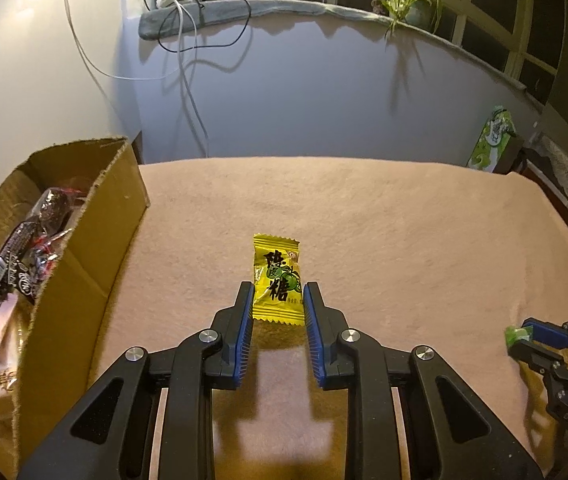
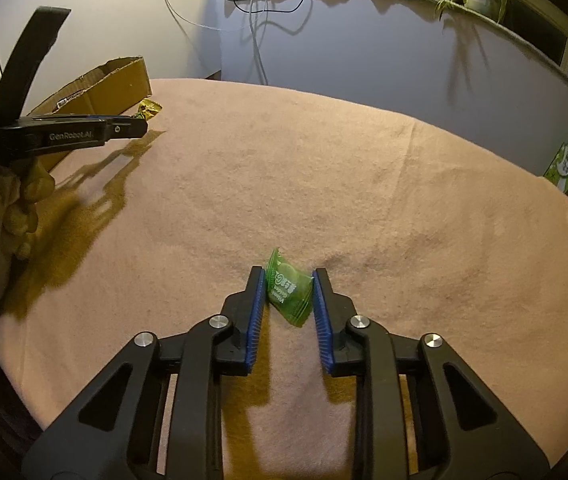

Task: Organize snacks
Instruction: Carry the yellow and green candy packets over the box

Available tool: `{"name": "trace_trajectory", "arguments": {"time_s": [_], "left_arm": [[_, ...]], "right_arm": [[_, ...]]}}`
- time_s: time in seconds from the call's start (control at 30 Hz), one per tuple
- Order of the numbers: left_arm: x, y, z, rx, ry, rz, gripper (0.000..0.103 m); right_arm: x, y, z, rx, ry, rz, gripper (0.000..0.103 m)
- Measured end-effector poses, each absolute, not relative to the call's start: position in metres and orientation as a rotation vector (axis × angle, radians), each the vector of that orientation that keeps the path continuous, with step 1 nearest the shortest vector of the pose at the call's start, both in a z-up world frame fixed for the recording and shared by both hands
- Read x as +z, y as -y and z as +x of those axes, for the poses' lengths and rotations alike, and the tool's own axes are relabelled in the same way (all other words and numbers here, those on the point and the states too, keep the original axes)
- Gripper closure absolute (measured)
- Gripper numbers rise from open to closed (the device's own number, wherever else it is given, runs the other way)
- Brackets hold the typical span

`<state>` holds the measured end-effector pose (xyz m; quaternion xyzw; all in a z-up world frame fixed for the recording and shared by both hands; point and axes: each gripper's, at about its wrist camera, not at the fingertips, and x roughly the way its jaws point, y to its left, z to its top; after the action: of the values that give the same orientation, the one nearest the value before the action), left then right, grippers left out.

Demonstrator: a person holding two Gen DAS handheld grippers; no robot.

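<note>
A yellow candy packet [image 1: 277,280] sits between the blue pads of my left gripper [image 1: 278,292], held above the tan cloth. The jaws touch both its sides. A green candy packet [image 2: 289,289] is squeezed, tilted, between the pads of my right gripper [image 2: 289,280]. The right gripper also shows in the left wrist view [image 1: 522,338] with the green packet [image 1: 515,335] at its tip. The left gripper shows in the right wrist view [image 2: 140,122] with the yellow packet [image 2: 149,109]. An open cardboard box [image 1: 96,248] at the left holds several snacks.
A tan cloth [image 1: 404,240] covers the table. The box also shows in the right wrist view [image 2: 124,80]. A green carton [image 1: 490,140] stands past the table's right edge. A wall with hanging cables [image 1: 188,92] lies behind the table. My gloved hand [image 2: 0,208] holds the left gripper.
</note>
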<state>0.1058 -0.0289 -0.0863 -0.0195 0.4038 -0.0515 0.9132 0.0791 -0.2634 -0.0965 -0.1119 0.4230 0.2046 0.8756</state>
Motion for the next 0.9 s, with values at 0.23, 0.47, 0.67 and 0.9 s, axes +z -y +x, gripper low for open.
{"name": "trace_trajectory", "arguments": {"time_s": [0.23, 0.47, 0.67, 0.9], "left_arm": [[-0.071, 0.019, 0.095, -0.121, -0.782, -0.073, 0.08], [-0.061, 0.012, 0.086, -0.128, -0.748, -0.097, 0.08], [-0.047, 0.001, 0.076, -0.132, -0.704, -0.122, 0.08], [-0.029, -0.023, 0.064, -0.121, -0.648, -0.159, 0.08]], "right_arm": [[-0.087, 0.255, 0.076, 0.422, -0.846, -0.23, 0.096], [-0.07, 0.258, 0.074, 0.437, -0.805, -0.159, 0.097], [-0.044, 0.263, 0.079, 0.447, -0.749, -0.088, 0.097], [-0.018, 0.233, 0.087, 0.495, -0.693, -0.097, 0.097]]}}
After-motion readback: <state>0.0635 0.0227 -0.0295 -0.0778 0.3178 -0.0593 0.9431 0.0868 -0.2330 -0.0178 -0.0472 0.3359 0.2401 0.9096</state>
